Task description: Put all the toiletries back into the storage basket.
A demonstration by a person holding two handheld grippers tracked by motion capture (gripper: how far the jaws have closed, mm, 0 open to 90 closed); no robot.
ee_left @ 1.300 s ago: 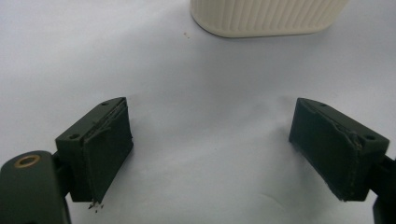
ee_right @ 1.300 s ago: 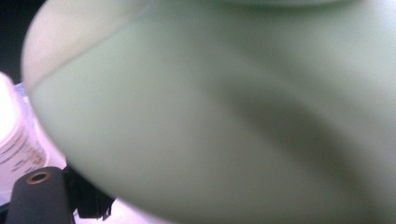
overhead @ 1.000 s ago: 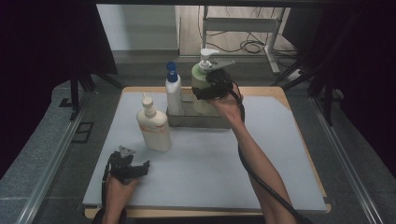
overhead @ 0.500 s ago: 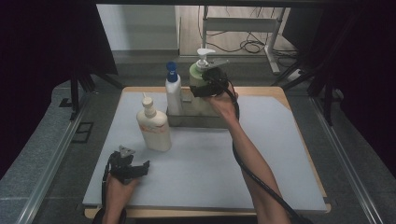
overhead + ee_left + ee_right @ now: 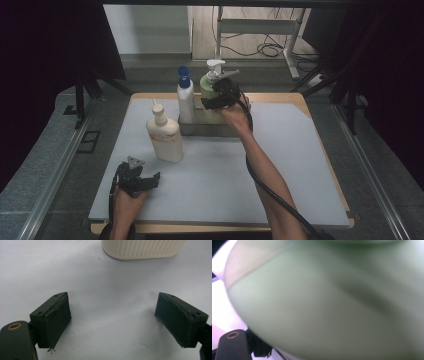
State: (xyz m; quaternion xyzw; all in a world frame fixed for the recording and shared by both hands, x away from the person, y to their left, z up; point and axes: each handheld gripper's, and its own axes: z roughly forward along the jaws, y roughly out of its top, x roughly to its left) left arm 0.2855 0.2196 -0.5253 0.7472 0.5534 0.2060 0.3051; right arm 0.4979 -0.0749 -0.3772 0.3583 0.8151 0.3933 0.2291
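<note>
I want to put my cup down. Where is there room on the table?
The grey mat is bare right of the forearm, and in front of the cream bottle. It is crowded at the back: blue-capped bottle, green bottle, right gripper.

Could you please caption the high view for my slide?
Right gripper holds green pump bottle over grey tray; left gripper rests open.

The green bottle point(image 5: 209, 95) with a white pump top stands upright in a shallow grey tray point(image 5: 200, 129) at the far side of the table, just beside a white bottle with a blue cap point(image 5: 185, 97) in the same tray. Up close its pale green wall point(image 5: 332, 310) is smooth, rounded and blurred.
</note>
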